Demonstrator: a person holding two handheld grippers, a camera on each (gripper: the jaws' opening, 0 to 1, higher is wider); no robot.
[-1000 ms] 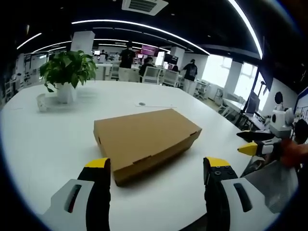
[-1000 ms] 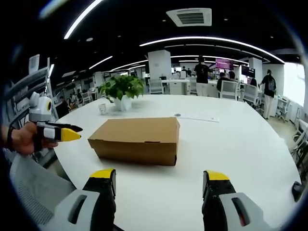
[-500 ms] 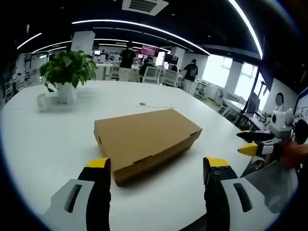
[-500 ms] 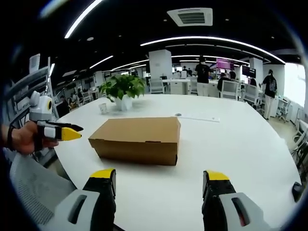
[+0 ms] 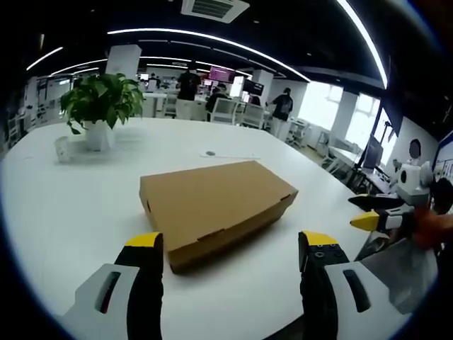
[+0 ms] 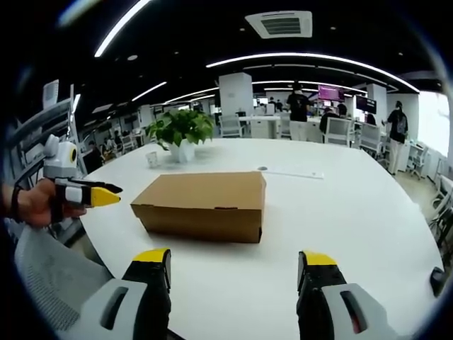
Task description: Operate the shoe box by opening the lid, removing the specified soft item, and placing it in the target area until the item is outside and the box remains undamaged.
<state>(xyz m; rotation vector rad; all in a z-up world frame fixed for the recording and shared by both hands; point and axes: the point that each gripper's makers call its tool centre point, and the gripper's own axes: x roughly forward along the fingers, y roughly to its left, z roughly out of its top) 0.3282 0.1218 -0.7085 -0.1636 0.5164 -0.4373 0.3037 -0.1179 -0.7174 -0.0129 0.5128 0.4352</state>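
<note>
Risking a crushed lid: shoe box [image 5: 216, 207] shut, ahead of left gripper [image 5: 230, 244] & right gripper [image 6: 233, 261], both w/ fingers apart.

The box [image 5: 216, 207] is plain brown cardboard, matt and smooth. The table [image 5: 64, 212] is white and smooth with a soft sheen. The left hand-held gripper [image 5: 226, 244] has matt grey plastic jaws with yellow tips.

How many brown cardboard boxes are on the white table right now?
1: a closed brown cardboard shoe box in the middle of the white table, ahead of both grippers; none other visible.
</note>
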